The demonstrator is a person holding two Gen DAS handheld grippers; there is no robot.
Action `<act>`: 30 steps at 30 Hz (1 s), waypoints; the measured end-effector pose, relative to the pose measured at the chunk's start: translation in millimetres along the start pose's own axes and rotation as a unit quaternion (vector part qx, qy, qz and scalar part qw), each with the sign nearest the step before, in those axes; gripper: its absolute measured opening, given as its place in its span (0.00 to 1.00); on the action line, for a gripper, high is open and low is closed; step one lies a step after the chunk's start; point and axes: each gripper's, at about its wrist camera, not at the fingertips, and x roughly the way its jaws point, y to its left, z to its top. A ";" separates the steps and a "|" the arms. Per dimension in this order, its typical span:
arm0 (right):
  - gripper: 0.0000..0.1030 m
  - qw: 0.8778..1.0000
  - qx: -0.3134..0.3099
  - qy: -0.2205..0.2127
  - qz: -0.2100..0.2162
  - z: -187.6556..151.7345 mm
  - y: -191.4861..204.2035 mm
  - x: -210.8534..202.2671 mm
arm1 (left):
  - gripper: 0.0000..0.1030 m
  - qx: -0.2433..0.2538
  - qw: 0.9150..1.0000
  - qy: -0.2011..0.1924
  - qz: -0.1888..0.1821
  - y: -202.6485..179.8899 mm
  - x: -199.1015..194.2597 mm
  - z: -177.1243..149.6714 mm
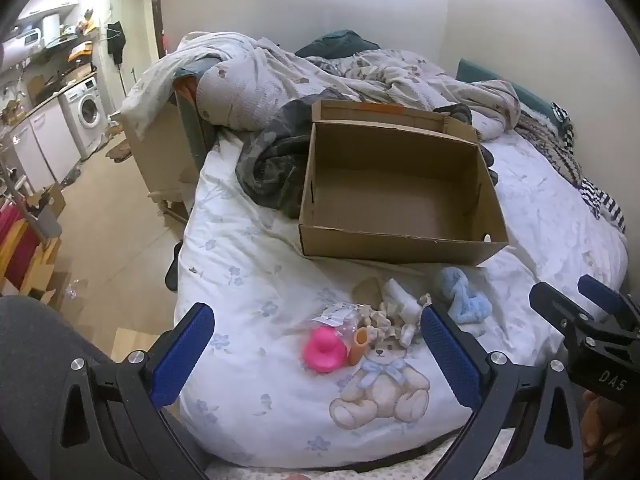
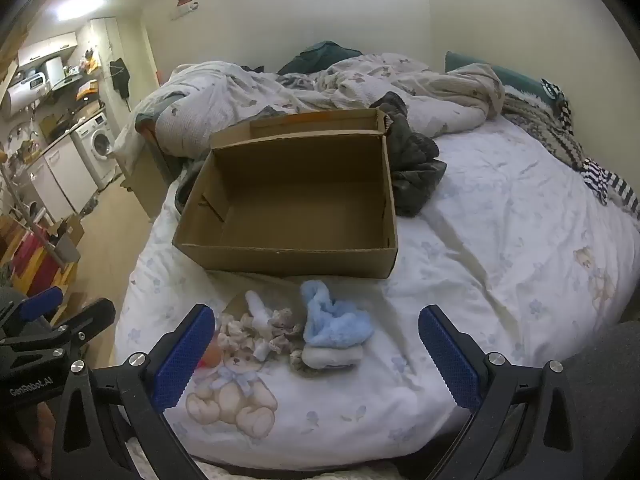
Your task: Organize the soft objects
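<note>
An open, empty cardboard box [image 1: 396, 188] [image 2: 296, 200] sits on the bed. In front of it lies a small pile: a fluffy blue sock [image 1: 464, 296] [image 2: 334, 320], beige frilly scrunchies with a white piece [image 1: 396, 312] [image 2: 256, 328], a pink rubber duck [image 1: 323, 350], an orange tube [image 1: 358, 346] and a clear packet [image 1: 338, 314]. My left gripper [image 1: 318, 360] is open, hovering just short of the duck. My right gripper [image 2: 312, 360] is open, just short of the blue sock. Each gripper shows at the edge of the other's view.
The bed sheet [image 2: 480, 260] is white with bear prints. A rumpled duvet [image 1: 280, 80] and dark clothes [image 2: 416, 160] lie behind the box. Striped fabric [image 2: 608, 188] lies at the right. The floor, a washing machine [image 1: 86, 114] and kitchen units are to the left.
</note>
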 end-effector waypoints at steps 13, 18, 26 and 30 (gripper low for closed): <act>1.00 1.000 0.009 0.006 0.005 0.1 -0.4 0.3 | 1.00 0.001 1.000 -0.002 0.002 0.0 -0.5 0.1; 1.00 1.000 0.008 0.006 0.004 0.0 -0.2 0.5 | 1.00 0.002 1.000 -0.002 0.002 -0.6 -1.4 0.5; 1.00 1.000 0.008 0.007 0.003 -0.1 0.7 0.0 | 1.00 0.002 1.000 -0.001 0.004 2.3 3.5 -1.8; 1.00 1.000 0.009 0.008 0.005 -0.9 -0.8 0.7 | 1.00 0.003 1.000 -0.001 0.004 1.9 3.7 -2.0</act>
